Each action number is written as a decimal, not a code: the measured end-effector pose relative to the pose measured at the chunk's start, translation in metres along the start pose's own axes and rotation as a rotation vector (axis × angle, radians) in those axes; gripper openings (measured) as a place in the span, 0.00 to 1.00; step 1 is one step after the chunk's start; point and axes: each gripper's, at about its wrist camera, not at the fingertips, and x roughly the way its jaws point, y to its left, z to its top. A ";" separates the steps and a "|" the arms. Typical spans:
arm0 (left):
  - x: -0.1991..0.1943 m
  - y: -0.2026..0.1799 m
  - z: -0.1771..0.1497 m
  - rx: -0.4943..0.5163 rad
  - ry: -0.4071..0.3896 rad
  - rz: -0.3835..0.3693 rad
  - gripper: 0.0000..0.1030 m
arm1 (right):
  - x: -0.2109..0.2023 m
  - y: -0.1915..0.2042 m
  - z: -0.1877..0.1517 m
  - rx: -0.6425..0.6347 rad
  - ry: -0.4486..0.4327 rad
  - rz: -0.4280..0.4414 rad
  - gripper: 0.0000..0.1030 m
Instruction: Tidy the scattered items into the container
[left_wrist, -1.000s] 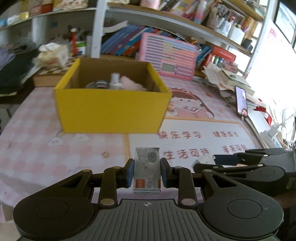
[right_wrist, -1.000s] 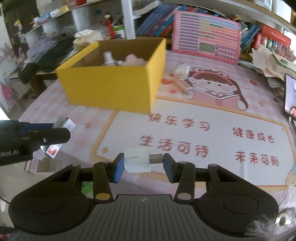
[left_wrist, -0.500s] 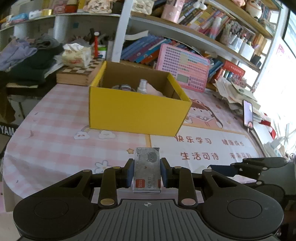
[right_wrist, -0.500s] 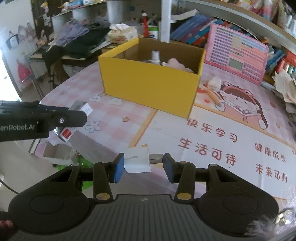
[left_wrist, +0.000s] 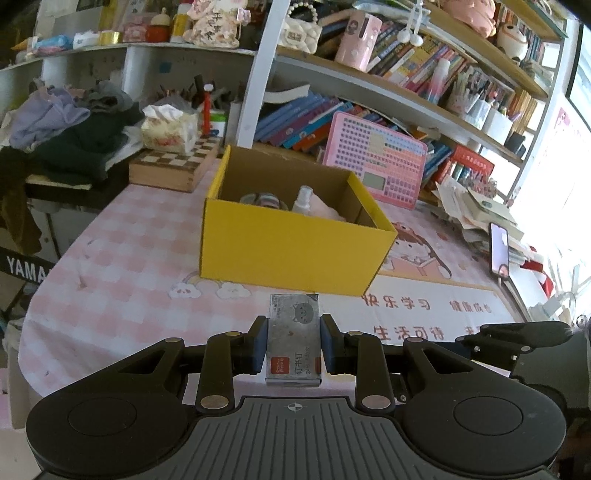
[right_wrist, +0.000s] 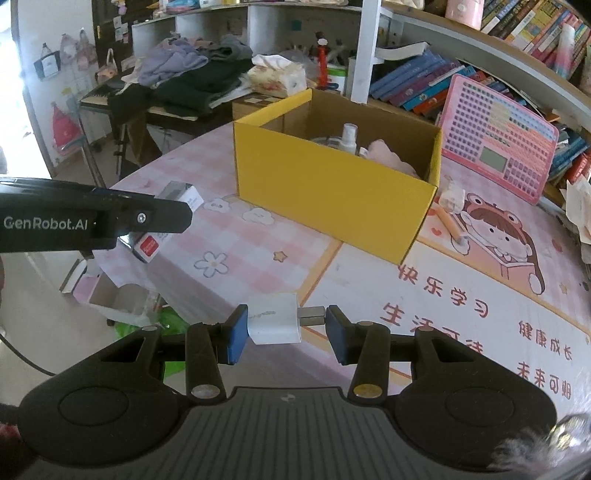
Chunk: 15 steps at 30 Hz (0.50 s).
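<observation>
Pink checked cloth and a cartoon study mat cover the table (left_wrist: 122, 258), which stands before crowded bookshelves with a heap of clothes off to one side. Nearest the left wrist camera, the left gripper (left_wrist: 294, 345) is pinched on a small grey staple box (left_wrist: 294, 338), one blue pad on each long side, and the box is held clear above the table's near edge. Nearest the right wrist camera, the right gripper (right_wrist: 282, 325) is clamped across a white plug adapter (right_wrist: 274, 323), one pad on the white body and the other on the tip of its metal prongs, also lifted off the table. Both pieces sit well short of the yellow box (left_wrist: 295, 251), which stands open-topped further back near the middle of the table. Inside it a small white spray bottle (right_wrist: 349, 136), something pink and soft (right_wrist: 386, 157) and a roll or round tin (left_wrist: 264, 201) already lie, so part of the tidying looks done. Beyond the box's right end, a short pencil-like stick (right_wrist: 448, 223) and a small crumpled white piece (right_wrist: 452, 194) lie loose on the mat, and probably belong to the job too. By this reckoning the task is past its middle: two items are in hand and need carrying over the rim and letting go, and then the loose bits remain.
</observation>
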 end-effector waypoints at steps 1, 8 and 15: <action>-0.001 0.001 0.000 -0.001 -0.003 0.002 0.27 | 0.000 0.001 0.001 -0.001 -0.001 0.001 0.41; -0.004 0.012 0.004 -0.011 -0.017 0.019 0.27 | 0.007 0.009 0.009 -0.004 -0.009 0.017 0.41; 0.002 0.016 0.009 -0.021 -0.018 0.004 0.27 | 0.012 0.008 0.014 -0.005 -0.002 0.009 0.41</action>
